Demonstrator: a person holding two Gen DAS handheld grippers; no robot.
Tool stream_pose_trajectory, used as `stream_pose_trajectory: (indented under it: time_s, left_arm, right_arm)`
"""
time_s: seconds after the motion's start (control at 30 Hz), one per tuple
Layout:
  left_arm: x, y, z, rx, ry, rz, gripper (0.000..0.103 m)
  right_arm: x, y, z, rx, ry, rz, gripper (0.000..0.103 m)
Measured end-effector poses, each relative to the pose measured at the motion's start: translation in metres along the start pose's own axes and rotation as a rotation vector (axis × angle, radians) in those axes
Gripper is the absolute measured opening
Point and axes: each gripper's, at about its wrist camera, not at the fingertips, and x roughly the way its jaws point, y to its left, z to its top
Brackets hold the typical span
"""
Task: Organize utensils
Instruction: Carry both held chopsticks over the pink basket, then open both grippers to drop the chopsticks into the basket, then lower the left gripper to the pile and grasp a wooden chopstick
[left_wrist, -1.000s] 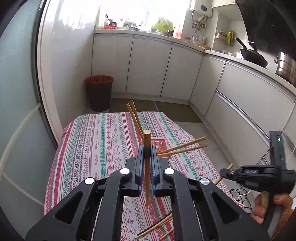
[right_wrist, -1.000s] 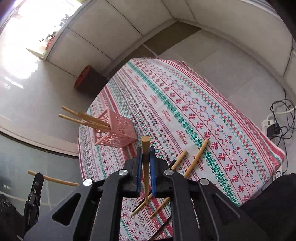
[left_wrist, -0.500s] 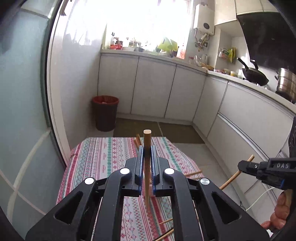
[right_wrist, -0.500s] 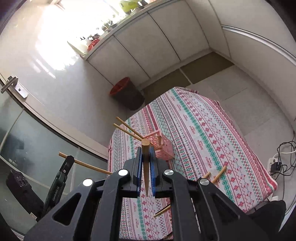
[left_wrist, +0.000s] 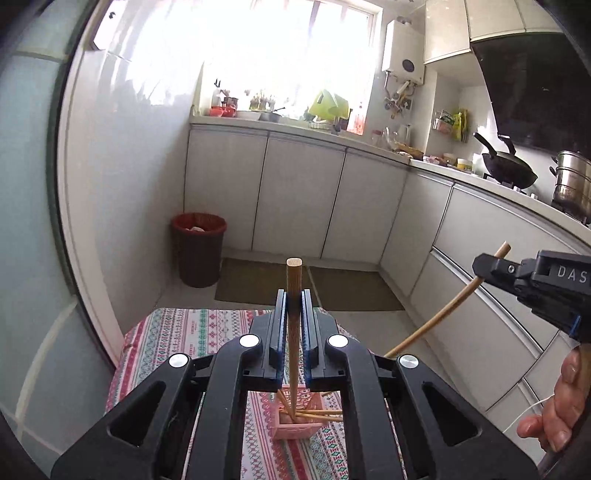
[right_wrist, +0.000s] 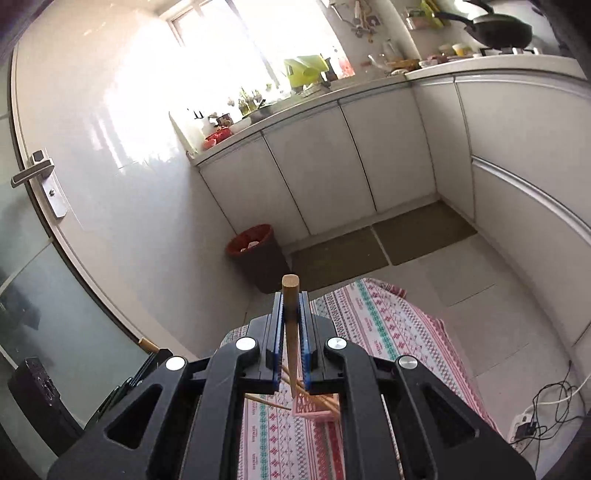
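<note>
The left gripper (left_wrist: 294, 314) is closed on a wooden chopstick (left_wrist: 293, 332). Its two blue pads press the stick from both sides, and the stick stands almost upright between them, with the round thick end above the pads and the thin end pointing down. Below this thin end, on the table with the patterned tablecloth (left_wrist: 173, 332), stands a pink perforated holder (left_wrist: 295, 430). Several chopsticks (left_wrist: 321, 412) already lie in it, leaning to different sides.

The right gripper (right_wrist: 291, 321) is also pressed together on a second wooden chopstick (right_wrist: 290, 332), held in the same nearly upright way, thick end up. In the right wrist view the pink holder (right_wrist: 314, 406) shows under the pads, with chopsticks (right_wrist: 266, 401) sticking out of it to the left and to the right.

In the left wrist view the right gripper (left_wrist: 480, 267) is seen at the right side, above the table level, and its chopstick (left_wrist: 443, 314) runs from it down to the left. A hand (left_wrist: 557, 413) holds the handle of this gripper at the lower right edge.

Far behind the table there is a dark red waste bin (left_wrist: 198, 249) on the floor, beside white kitchen cabinets (left_wrist: 295, 195). A black wok (left_wrist: 508, 170) stands on the counter at the right.
</note>
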Motion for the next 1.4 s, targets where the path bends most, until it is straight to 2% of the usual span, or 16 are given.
stream_pose_trajectory:
  time_s: [0.23, 0.27, 0.3, 0.33, 0.37, 0.5, 0.53, 0.6, 0.77, 0.9, 1.13, 1.17, 1.23, 1.3, 1.4]
  left_arm:
    - [0.055, -0.001, -0.026, -0.019, 0.073, -0.009, 0.007]
    - [0.059, 0.000, -0.030, -0.027, 0.072, -0.020, 0.009]
    - [0.062, 0.001, -0.034, -0.032, 0.079, -0.023, 0.017]
    - [0.063, 0.003, -0.035, -0.038, 0.076, -0.018, 0.024]
    - [0.060, 0.004, -0.035, -0.040, 0.062, -0.016, 0.026]
    - [0.046, 0.005, -0.026, -0.040, 0.013, 0.000, 0.027]
    - [0.044, 0.006, -0.024, -0.046, 0.007, -0.001, 0.030]
    - [0.041, 0.008, -0.021, -0.052, 0.001, 0.011, 0.035]
    - [0.043, 0.012, -0.021, -0.062, 0.011, 0.044, 0.035]
    - [0.047, 0.016, -0.024, -0.072, 0.032, 0.071, 0.035]
    - [0.040, 0.011, -0.026, -0.052, 0.032, 0.082, 0.043]
    - [0.038, 0.009, -0.026, -0.045, 0.030, 0.083, 0.044]
    - [0.034, 0.007, -0.028, -0.033, 0.028, 0.090, 0.048]
    - [0.030, 0.005, -0.030, -0.020, 0.025, 0.102, 0.053]
    - [0.024, 0.004, -0.036, -0.003, 0.026, 0.127, 0.060]
  right_arm:
    - [0.038, -0.006, -0.010, -0.042, 0.013, -0.022, 0.008]
    - [0.044, -0.008, -0.011, -0.044, 0.017, -0.023, 0.008]
    - [0.050, -0.009, -0.013, -0.044, 0.024, -0.024, 0.008]
    - [0.054, -0.011, -0.015, -0.042, 0.031, -0.024, 0.008]
    - [0.059, -0.013, -0.016, -0.040, 0.038, -0.024, 0.008]
    - [0.068, -0.018, -0.021, -0.037, 0.050, -0.032, 0.008]
    - [0.070, -0.018, -0.022, -0.036, 0.054, -0.034, 0.008]
    - [0.072, -0.018, -0.023, -0.038, 0.059, -0.039, 0.008]
    - [0.087, -0.018, -0.029, -0.043, 0.075, -0.043, 0.008]
    - [0.101, -0.018, -0.039, -0.051, 0.084, -0.064, 0.020]
    - [0.091, -0.020, -0.052, -0.081, 0.088, -0.117, 0.022]
    - [0.089, -0.020, -0.053, -0.082, 0.083, -0.124, 0.029]
    - [0.081, -0.020, -0.055, -0.087, 0.067, -0.141, 0.035]
    - [0.075, -0.021, -0.058, -0.095, 0.060, -0.156, 0.036]
    - [0.064, -0.024, -0.062, -0.095, 0.057, -0.171, 0.048]
